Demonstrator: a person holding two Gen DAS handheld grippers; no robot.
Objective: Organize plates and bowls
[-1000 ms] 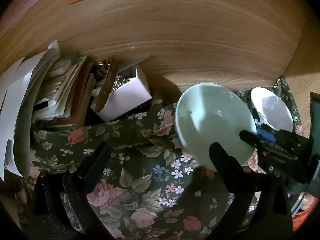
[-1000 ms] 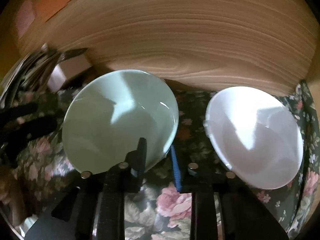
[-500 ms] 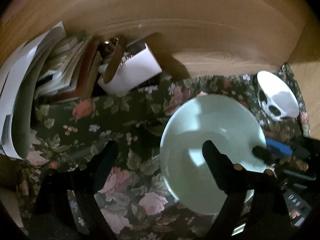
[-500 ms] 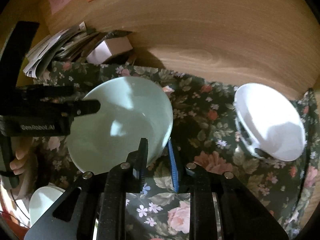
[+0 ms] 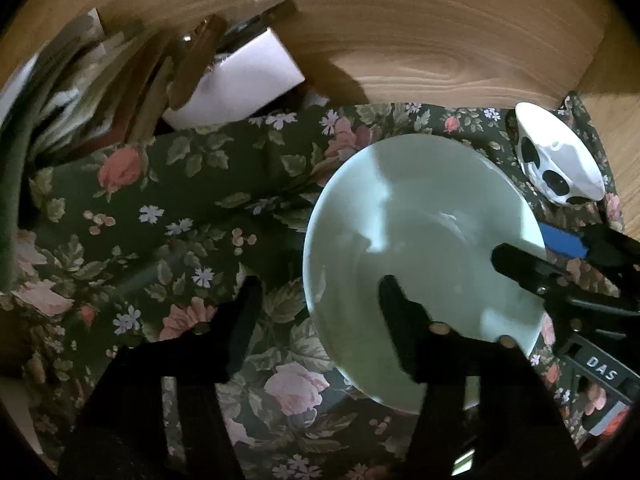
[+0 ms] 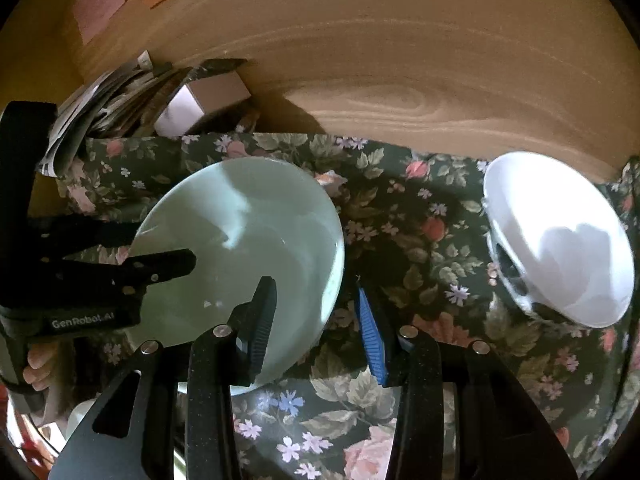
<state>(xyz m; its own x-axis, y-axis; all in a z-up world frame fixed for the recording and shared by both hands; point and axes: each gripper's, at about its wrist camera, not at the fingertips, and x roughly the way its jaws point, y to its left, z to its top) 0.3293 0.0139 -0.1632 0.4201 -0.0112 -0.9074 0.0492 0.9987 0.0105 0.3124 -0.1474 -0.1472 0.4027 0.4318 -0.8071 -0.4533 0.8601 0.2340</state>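
Note:
A pale green bowl [image 5: 420, 248] [image 6: 248, 256] stands on the floral cloth [image 5: 168, 216]. My right gripper [image 6: 316, 312] is open, its fingers straddling the bowl's near right rim, one finger inside [image 6: 262, 312], the blue-padded one outside [image 6: 370, 336]; it also shows in the left wrist view [image 5: 560, 256]. My left gripper [image 5: 320, 304] is open, its right finger [image 5: 400, 312] over the bowl's inside, its left finger over the cloth; it shows in the right wrist view [image 6: 132, 248]. A white bowl with black spots [image 5: 560, 160] [image 6: 560, 236] sits at the right.
A wooden wall [image 5: 400, 40] closes the back. A stack of papers and books [image 5: 80, 92] and a white box [image 5: 240, 76] stand at the back left. Another pale dish [image 6: 80, 420] peeks in at the lower left of the right wrist view.
Both grippers have pulled back and up, so the green bowl sits lower on the cloth. My right gripper's fingers have spread wider around the bowl's rim.

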